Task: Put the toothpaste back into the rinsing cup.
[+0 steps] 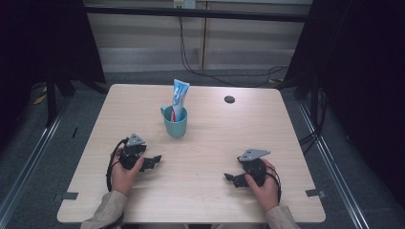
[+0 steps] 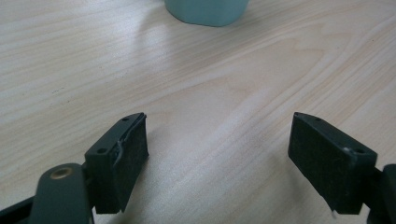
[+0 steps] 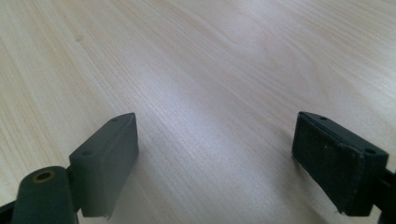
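Start position: left gripper (image 1: 154,161) and right gripper (image 1: 230,177) rest wide, empty; next, reach the cup (image 1: 175,123) at 12 o'clock.

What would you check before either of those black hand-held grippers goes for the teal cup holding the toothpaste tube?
1. Left gripper jaws open with nothing between them: ok.
2. Right gripper jaws open with nothing between them: ok.
3. Teal plastic cup upright on the pale wooden table: ok.
4. White-and-blue toothpaste tube standing in the cup, leaning on its rim: ok.
5. Bare table between each gripper and the cup: ok.
6. How firmly the tube sits in the cup: cannot tell.
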{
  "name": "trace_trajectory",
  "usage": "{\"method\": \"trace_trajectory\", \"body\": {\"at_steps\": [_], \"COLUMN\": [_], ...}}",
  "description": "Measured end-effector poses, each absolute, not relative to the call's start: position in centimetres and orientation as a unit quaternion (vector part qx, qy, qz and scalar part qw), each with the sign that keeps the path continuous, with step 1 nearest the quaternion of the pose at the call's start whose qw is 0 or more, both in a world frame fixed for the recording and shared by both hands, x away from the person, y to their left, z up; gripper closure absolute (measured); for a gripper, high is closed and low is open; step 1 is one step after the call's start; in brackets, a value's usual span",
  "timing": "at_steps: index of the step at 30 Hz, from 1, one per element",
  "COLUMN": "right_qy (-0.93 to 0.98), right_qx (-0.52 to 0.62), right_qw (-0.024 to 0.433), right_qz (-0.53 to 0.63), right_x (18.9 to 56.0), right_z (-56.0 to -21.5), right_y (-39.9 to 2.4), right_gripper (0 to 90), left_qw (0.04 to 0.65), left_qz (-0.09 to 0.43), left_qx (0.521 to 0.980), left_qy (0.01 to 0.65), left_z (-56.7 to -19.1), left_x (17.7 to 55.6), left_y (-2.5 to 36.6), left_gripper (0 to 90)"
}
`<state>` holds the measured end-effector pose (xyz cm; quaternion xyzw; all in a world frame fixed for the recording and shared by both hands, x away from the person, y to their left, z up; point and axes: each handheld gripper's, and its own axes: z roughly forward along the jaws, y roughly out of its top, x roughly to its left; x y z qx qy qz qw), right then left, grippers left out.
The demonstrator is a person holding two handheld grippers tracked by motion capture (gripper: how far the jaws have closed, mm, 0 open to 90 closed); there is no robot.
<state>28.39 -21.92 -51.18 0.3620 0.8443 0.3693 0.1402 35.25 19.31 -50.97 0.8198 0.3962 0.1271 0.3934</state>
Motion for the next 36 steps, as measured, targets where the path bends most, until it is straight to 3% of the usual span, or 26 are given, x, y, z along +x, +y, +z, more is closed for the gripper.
{"method": "trace_trajectory", "body": {"at_steps": [36], "right_qy": [0.845], "right_qx": [0.361], "right_qw": [0.139], "right_qz": [0.369], "right_x": [28.35], "right_z": [-51.17], "right_y": [-21.9], "right_gripper": [14.1], "left_qw": [0.36], "left_qz": [0.154], "left_qx": [0.84], "left_qy": [0.376], "left_z": [-51.06], "left_x": [34.98], "left_y": [18.45], "left_gripper": [12.4]}}
